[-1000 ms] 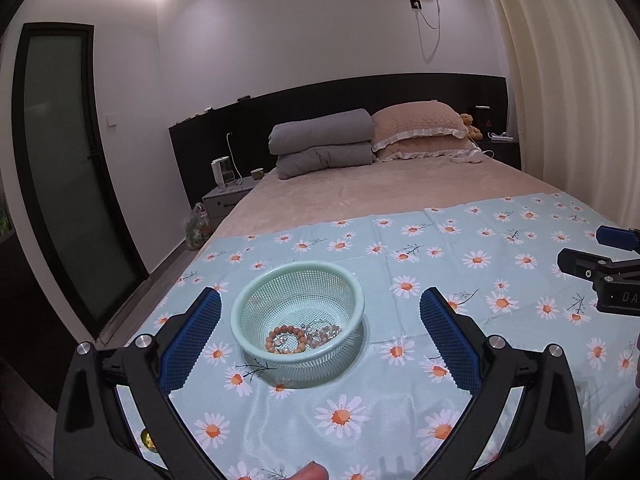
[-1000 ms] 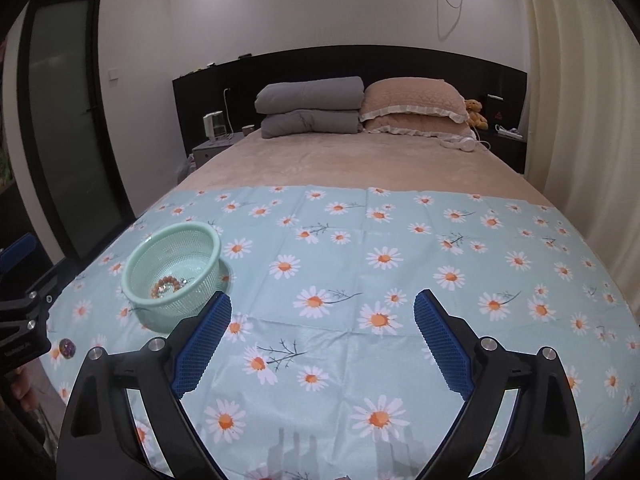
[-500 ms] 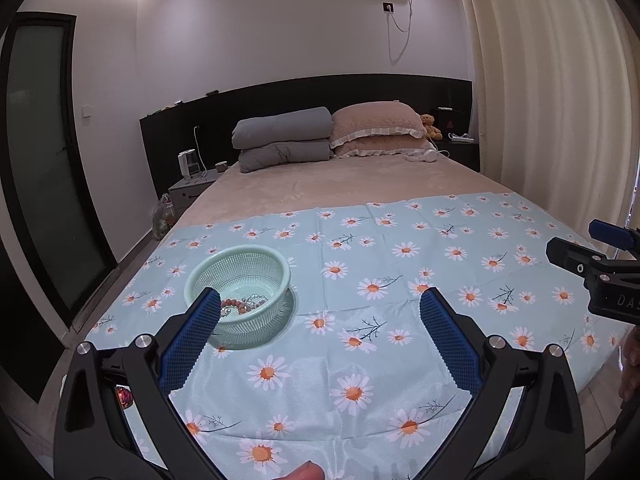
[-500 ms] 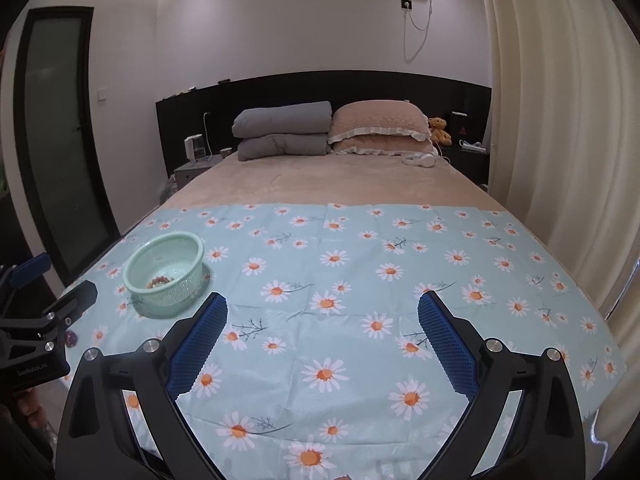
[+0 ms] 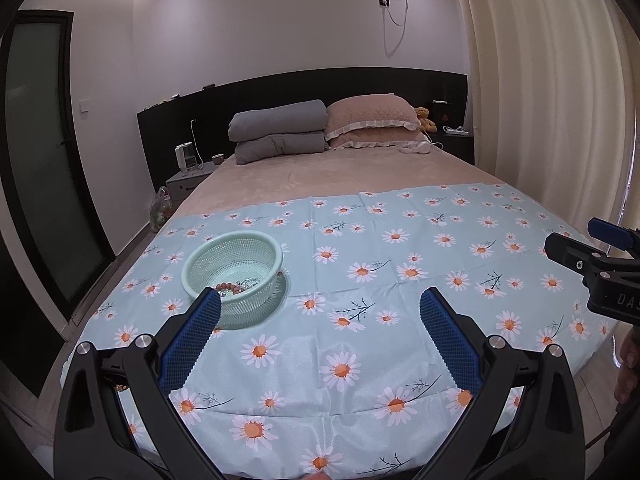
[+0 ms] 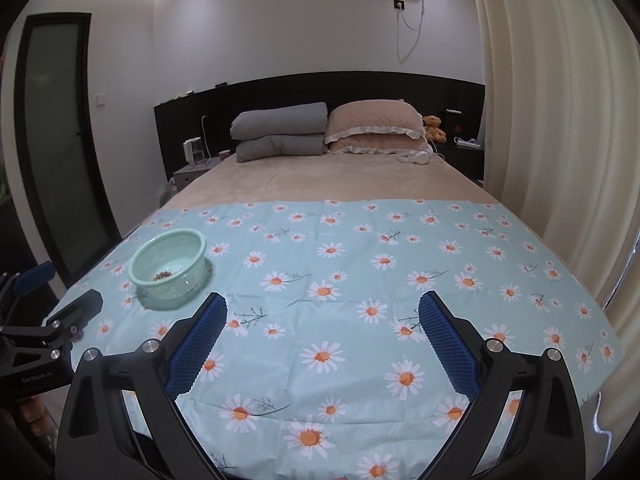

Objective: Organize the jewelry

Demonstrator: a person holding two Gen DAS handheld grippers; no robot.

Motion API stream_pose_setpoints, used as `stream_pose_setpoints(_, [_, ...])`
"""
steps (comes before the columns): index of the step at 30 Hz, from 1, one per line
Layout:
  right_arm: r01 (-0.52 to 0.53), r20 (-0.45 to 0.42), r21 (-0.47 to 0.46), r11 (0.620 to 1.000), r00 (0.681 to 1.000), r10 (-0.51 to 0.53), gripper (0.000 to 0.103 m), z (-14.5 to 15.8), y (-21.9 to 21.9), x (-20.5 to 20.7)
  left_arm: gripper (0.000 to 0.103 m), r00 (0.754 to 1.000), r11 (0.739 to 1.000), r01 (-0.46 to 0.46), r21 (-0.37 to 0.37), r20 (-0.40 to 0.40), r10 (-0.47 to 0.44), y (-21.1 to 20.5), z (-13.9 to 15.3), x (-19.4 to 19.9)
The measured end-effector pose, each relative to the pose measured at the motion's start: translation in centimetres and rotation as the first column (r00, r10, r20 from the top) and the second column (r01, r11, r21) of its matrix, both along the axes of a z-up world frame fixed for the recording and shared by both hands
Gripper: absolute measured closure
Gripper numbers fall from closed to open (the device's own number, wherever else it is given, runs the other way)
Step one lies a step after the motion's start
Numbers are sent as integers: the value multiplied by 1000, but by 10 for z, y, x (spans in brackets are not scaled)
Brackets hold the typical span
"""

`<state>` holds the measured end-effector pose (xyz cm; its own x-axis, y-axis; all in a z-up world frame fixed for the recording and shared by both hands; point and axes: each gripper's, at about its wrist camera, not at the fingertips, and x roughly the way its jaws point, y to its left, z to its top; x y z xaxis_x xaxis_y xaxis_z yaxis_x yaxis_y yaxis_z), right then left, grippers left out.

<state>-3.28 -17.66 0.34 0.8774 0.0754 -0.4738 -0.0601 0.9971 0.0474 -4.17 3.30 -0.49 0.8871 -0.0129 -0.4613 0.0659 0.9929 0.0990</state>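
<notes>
Grippers, left (image 5: 320, 304) and right (image 6: 322, 306), wide apart above cloth (image 6: 360, 280).

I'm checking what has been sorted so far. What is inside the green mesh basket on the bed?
The green mesh basket holds a brown bead bracelet and some pale, silvery jewelry beside it. The near wall and the left claw's fingertip hide part of the bottom.

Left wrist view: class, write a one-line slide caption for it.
Open left gripper above daisy-print blue cloth, beside a mint-green mesh plastic basket holding brown beaded bracelets.
</notes>
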Motion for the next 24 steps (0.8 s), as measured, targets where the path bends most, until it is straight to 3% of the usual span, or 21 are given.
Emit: stream_pose_setpoints(24, [1,-14,-4,1000,1000,-1,10,-4,-1,-7,5,1000,1000,9,3,-21,-9,-2,-1,-5])
